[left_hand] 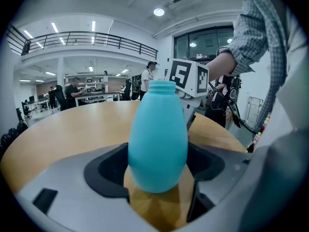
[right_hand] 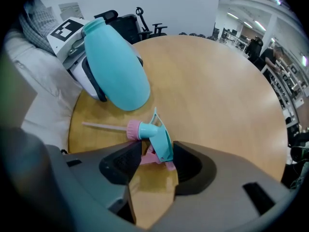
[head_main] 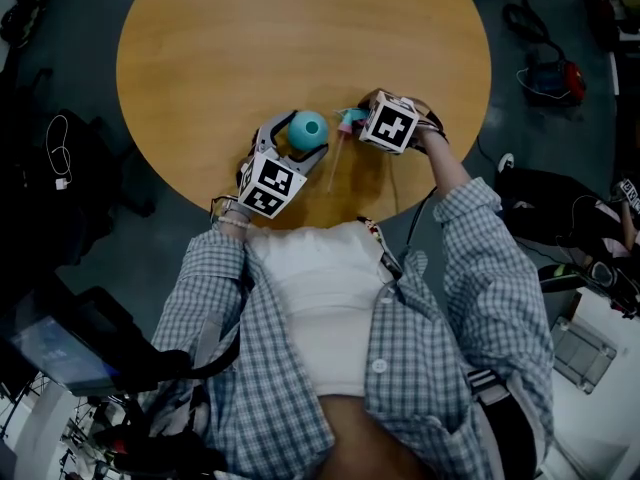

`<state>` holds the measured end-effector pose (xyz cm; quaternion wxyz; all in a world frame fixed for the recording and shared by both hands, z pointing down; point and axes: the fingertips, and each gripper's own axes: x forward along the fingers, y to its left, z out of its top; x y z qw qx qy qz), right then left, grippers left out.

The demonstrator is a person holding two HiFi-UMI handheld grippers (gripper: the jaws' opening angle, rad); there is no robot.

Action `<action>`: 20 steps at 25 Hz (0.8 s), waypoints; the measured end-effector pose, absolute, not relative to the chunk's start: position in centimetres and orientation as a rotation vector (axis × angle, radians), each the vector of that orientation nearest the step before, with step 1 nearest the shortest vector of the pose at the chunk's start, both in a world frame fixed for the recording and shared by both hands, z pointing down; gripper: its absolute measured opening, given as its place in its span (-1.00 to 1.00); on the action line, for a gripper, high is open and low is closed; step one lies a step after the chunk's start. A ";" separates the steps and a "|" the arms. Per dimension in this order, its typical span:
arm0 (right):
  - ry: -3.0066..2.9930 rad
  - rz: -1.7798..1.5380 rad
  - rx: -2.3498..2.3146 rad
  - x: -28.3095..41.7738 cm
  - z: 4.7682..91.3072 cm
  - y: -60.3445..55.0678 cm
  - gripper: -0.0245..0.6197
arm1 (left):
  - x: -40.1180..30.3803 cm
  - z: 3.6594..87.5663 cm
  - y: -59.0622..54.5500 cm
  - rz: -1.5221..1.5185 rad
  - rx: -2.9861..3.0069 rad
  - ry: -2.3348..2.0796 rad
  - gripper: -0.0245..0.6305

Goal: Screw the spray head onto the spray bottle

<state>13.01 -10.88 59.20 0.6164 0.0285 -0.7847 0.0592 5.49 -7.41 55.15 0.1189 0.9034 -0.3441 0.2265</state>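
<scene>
A teal spray bottle (head_main: 308, 128) (left_hand: 157, 134) stands on the round wooden table (head_main: 300, 38), its neck bare and uncapped. My left gripper (head_main: 298, 140) (left_hand: 157, 170) is shut on its lower body, one jaw at each side. The spray head (head_main: 347, 120) (right_hand: 155, 138), teal with a pink collar, pink trigger and thin dip tube (right_hand: 104, 126), lies low over the table just right of the bottle (right_hand: 116, 66). It sits between the jaws of my right gripper (head_main: 354, 122) (right_hand: 157, 154), which stand apart around it; I see no firm squeeze on it.
The table's near edge runs close under both grippers. The person's checked sleeves and white shirt fill the near side. Cables, bags and a red object (head_main: 572, 78) lie on the dark floor around the table.
</scene>
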 end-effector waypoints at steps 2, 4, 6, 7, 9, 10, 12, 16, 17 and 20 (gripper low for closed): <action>-1.815 0.130 0.092 13.3 58.9 -10.5 -0.32 | 5.6 55.2 -7.3 0.657 2.641 -1.004 0.21; -1.822 0.105 0.134 13.8 58.5 -10.2 -0.32 | 5.5 55.2 -7.3 0.652 2.641 -1.004 0.21; -1.837 0.060 0.196 14.1 57.9 -10.3 -0.32 | 5.4 55.3 -7.2 0.647 2.640 -1.004 0.21; -1.848 0.032 0.236 14.2 57.4 -10.5 -0.33 | 5.4 55.3 -7.3 0.645 2.640 -1.004 0.21; -1.871 -0.037 0.334 14.3 56.0 -11.4 -0.33 | 5.3 55.4 -7.3 0.640 2.639 -1.006 0.21; -1.879 -0.081 0.387 14.3 55.1 -11.9 -0.33 | 5.3 55.5 -7.3 0.638 2.639 -1.006 0.21; -1.885 -0.183 0.484 14.3 53.2 -13.0 -0.33 | 5.2 55.6 -7.4 0.636 2.638 -1.006 0.21; -1.893 -0.388 0.655 14.0 48.0 -15.4 -0.33 | 5.2 55.8 -7.7 0.634 2.639 -0.998 0.21; -1.899 -0.429 0.692 13.8 46.6 -15.8 -0.33 | 5.2 55.9 -7.8 0.634 2.639 -0.996 0.21; -1.916 -0.527 0.773 12.9 42.7 -16.7 -0.33 | 5.1 56.2 -7.9 0.636 2.640 -0.985 0.21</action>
